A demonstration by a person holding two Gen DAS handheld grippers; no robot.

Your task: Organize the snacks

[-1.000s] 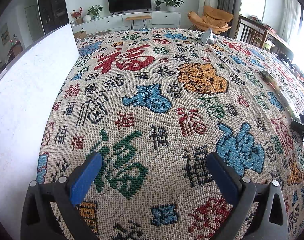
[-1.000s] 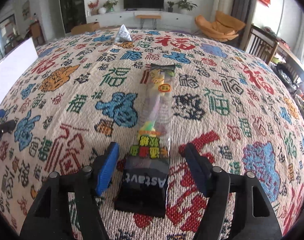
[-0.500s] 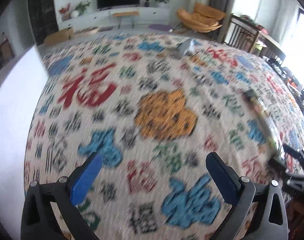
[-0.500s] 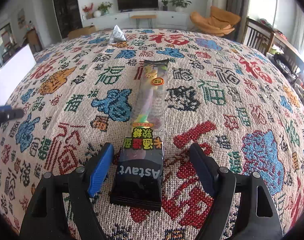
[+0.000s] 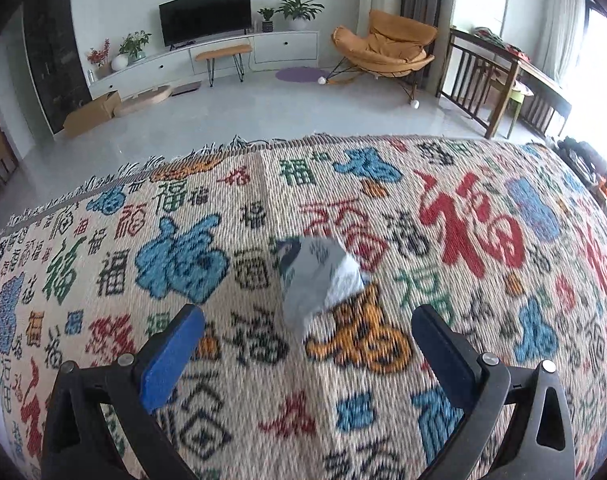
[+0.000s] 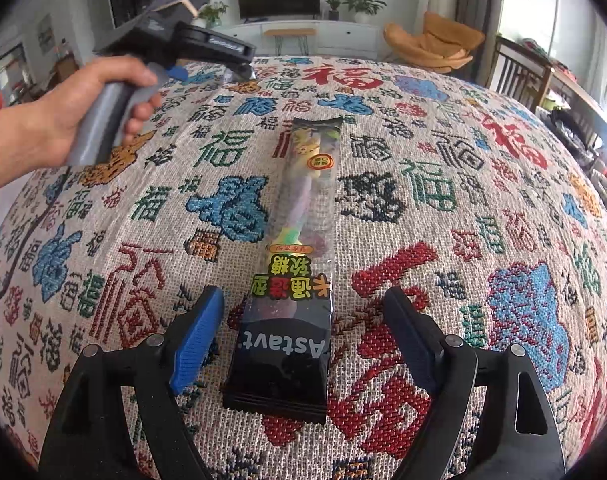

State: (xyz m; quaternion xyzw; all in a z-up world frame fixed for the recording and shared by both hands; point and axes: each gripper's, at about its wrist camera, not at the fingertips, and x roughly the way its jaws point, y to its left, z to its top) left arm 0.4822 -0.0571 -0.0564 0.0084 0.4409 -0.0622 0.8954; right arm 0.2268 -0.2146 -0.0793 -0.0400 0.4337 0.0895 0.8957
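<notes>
Progress early: long black-ended clear candy packet lies loose mid-worktop between right hand-held gripper's opening jaws; left hand-held gripper, jaws apart and empty, faces small grey-white crumpled snack pouch near far edge of the worktop. Neither is gathered yet.

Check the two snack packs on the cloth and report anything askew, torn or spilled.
Nothing spilled or visibly torn. The long candy pack lies flat and straight between the opening jaws of the right gripper, untouched. The grey-and-white pouch looks puffed and crumpled, sitting on a fold line in the patterned cloth, ahead of the open left gripper.
</notes>
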